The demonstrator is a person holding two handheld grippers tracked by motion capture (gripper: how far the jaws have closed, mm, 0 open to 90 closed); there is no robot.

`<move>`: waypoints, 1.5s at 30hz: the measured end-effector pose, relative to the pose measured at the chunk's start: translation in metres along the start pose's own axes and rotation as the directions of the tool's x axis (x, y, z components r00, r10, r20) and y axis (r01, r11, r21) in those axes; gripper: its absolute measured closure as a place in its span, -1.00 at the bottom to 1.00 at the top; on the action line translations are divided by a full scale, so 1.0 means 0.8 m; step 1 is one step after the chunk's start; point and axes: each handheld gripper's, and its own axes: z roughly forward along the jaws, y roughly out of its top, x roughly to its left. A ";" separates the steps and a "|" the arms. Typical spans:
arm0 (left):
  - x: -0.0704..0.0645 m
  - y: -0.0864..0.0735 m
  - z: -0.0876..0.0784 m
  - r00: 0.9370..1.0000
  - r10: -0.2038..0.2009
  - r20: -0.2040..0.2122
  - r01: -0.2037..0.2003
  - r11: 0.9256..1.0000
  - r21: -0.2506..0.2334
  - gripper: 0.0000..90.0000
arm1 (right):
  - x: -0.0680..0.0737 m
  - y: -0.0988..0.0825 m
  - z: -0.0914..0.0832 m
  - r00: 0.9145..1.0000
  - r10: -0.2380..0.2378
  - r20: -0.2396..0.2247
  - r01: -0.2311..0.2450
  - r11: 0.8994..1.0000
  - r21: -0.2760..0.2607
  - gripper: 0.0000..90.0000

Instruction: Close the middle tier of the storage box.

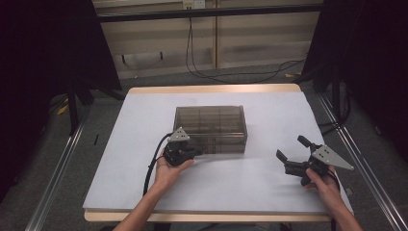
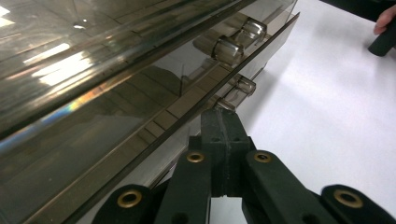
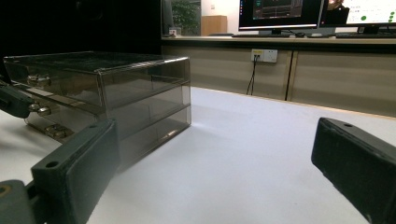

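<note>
A smoky transparent drawer box sits near the middle of the white-covered counter, its knobbed front facing the near edge. The left gripper is at the box's front, toward its left corner; in the left gripper view its jaws are pressed together right against a small clear knob on a drawer front, though whether they pinch the knob I cannot tell. The right gripper is held well apart from the box, toward the counter's right edge, jaws spread wide with nothing between them.
</note>
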 end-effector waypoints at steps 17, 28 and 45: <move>0.003 0.004 0.004 1.000 -0.008 -0.026 0.007 1.000 -0.001 1.00 | 0.000 0.000 0.000 1.000 0.005 -0.001 -0.005 1.000 -0.002 -0.98; 0.004 0.004 0.001 1.000 -0.007 -0.018 0.007 1.000 0.010 0.91 | 0.001 0.000 0.000 1.000 0.009 -0.003 -0.009 1.000 -0.002 -0.98; -0.004 -0.004 -0.021 1.000 0.019 0.006 -0.019 1.000 0.003 0.20 | 0.000 0.000 0.000 1.000 0.005 0.001 -0.005 1.000 -0.002 -0.98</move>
